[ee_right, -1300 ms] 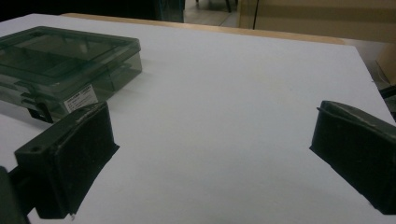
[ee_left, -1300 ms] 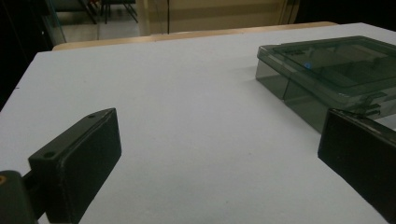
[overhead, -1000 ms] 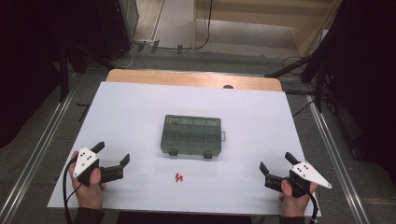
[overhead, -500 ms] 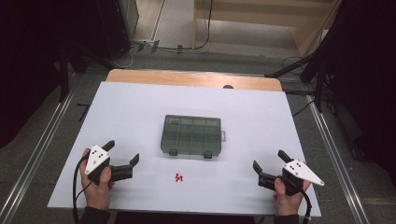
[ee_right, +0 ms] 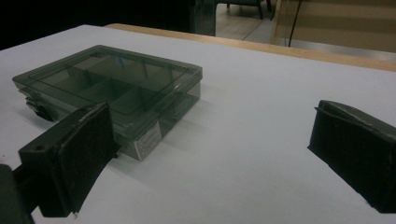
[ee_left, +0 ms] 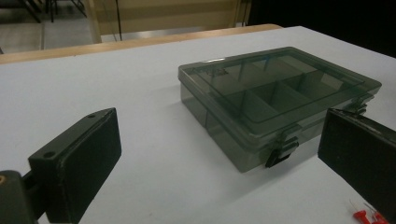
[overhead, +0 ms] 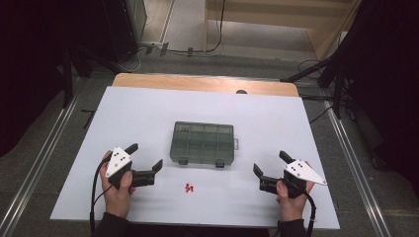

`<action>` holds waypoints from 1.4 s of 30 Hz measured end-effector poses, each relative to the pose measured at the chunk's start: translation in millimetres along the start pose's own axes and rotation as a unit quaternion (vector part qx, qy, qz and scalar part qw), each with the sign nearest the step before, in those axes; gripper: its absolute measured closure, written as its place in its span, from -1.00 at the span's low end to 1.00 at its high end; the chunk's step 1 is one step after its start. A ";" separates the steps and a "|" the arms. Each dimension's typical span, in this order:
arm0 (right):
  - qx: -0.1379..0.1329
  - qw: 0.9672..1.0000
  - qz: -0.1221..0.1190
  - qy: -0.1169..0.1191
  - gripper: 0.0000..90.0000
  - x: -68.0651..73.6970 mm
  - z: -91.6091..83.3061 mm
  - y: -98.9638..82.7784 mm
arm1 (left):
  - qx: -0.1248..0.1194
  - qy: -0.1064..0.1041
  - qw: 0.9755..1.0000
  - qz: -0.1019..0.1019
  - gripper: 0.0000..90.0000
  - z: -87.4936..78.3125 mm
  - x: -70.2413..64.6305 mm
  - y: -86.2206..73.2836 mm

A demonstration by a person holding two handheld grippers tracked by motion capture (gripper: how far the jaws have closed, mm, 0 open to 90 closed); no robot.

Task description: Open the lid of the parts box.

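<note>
A smoky green compartment box (overhead: 203, 143) lies shut in the middle of the white table (overhead: 148, 113), its two latches toward me. In the left gripper view the box (ee_left: 275, 95) is ahead and to the right; in the right gripper view the box (ee_right: 107, 86) is ahead and to the left. A few small red pieces (overhead: 189, 188) lie in front of the box, and the red pieces (ee_left: 369, 217) show at that view's lower right corner. My left gripper (overhead: 145, 156) is open and empty, left of the box. My right gripper (overhead: 271, 163) is open and empty, right of it.
A wooden table edge (overhead: 207, 83) runs along the far side of the white top. Metal floor rails (overhead: 44, 158) flank the table. Dark stands and cables (overhead: 326, 74) crowd the floor beyond the right back corner.
Both hands have moved inward and forward toward the box. The left gripper travelled right, the right gripper travelled left. The box and red pieces have not moved.
</note>
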State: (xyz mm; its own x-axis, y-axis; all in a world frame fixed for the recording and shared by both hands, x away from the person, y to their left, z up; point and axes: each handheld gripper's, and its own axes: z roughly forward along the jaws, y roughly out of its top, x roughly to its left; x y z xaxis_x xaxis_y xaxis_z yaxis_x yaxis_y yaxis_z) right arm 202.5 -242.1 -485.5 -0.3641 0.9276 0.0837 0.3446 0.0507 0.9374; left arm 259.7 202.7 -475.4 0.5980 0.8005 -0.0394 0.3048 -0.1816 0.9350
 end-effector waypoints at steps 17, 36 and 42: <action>-0.004 0.999 0.004 0.049 -0.87 20.3 41.6 27.3 | -0.001 -0.030 1.000 -0.003 -1.00 33.1 -8.9 13.2; 0.060 0.993 -0.001 0.103 0.93 24.6 49.1 26.9 | 0.037 -0.058 0.997 -0.038 0.57 37.9 1.3 15.4; 0.106 0.988 -0.017 0.109 1.00 18.3 54.6 20.9 | 0.082 -0.064 0.994 -0.039 0.99 42.4 5.8 10.1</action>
State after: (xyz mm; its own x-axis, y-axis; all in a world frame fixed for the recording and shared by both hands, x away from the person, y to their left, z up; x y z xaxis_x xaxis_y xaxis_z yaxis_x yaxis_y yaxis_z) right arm 250.2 -203.8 -482.9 -0.5489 0.8230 0.1463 0.4937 0.1779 0.8513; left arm 297.7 181.3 -481.2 0.6536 0.7389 -0.1641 0.4643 -0.2202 0.8579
